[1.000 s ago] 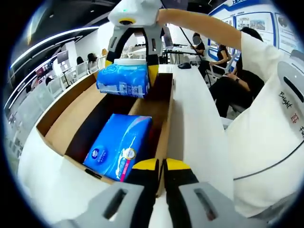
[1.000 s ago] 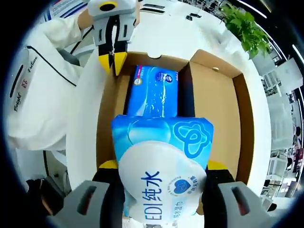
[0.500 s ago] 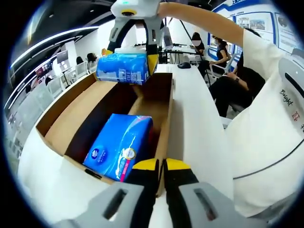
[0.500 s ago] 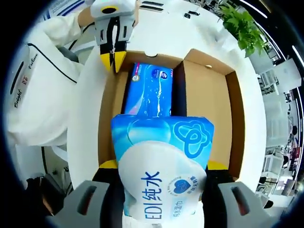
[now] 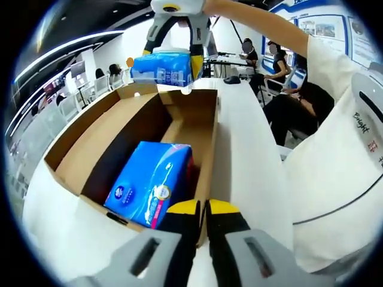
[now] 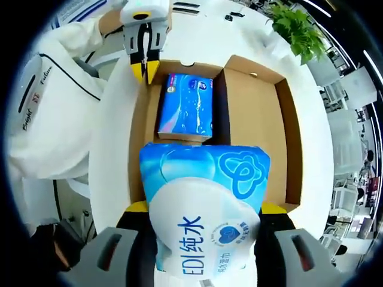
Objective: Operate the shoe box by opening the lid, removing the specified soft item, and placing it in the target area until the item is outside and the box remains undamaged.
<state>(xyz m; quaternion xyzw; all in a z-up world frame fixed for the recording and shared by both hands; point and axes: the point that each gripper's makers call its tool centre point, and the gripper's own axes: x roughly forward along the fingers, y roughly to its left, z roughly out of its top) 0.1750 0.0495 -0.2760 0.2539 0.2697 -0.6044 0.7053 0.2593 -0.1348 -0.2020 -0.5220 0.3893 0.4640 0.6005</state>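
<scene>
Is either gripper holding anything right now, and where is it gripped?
The right gripper holds a light blue wet-wipes pack above the open cardboard box, jaws clamped on its two opposite sides. The left gripper is shut at the box's near wall.

green plant (image 6: 294, 28), seated people (image 5: 281, 66), white table (image 5: 245, 149)

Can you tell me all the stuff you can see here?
Cardboard box: one, brown, open on the white table.
Blue pack: one, lying inside the box.
Light blue wipes pack: one, held above the box.
Potted plant: one, green, beyond the box.
Seated people: several, in the background.
Right gripper: yellow-tipped jaws shut on the wipes pack.
Left gripper: jaws shut at the box's edge.
</scene>
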